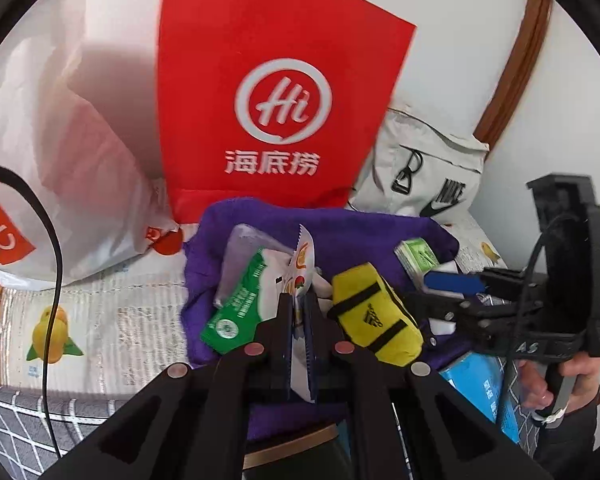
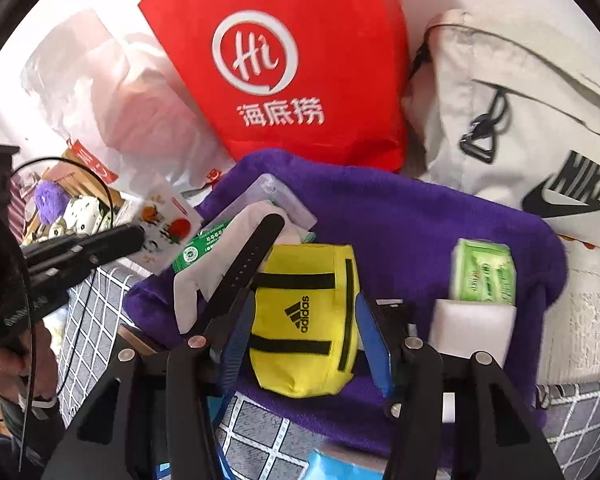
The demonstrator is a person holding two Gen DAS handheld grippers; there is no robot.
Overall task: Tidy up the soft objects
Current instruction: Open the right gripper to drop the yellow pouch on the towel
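Note:
My left gripper (image 1: 299,304) is shut on a white snack sachet with fruit print (image 1: 302,268), held above a purple towel (image 1: 340,228); the sachet also shows in the right wrist view (image 2: 166,226). A green-and-white packet (image 1: 244,300) lies on the towel beside it. My right gripper (image 2: 304,312) is open, its blue pads either side of a small yellow Adidas pouch (image 2: 304,316) on the purple towel (image 2: 400,216). In the left wrist view the pouch (image 1: 376,314) sits right of my left fingers, with the right gripper (image 1: 452,292) beyond it.
A red Haidilao paper bag (image 1: 276,92) stands behind the towel. A white plastic bag (image 1: 60,128) is to its left, a grey Nike bag (image 2: 520,128) to its right. A green tissue pack (image 2: 484,276), a white box (image 2: 472,324) and a black strap (image 2: 248,264) lie on the towel.

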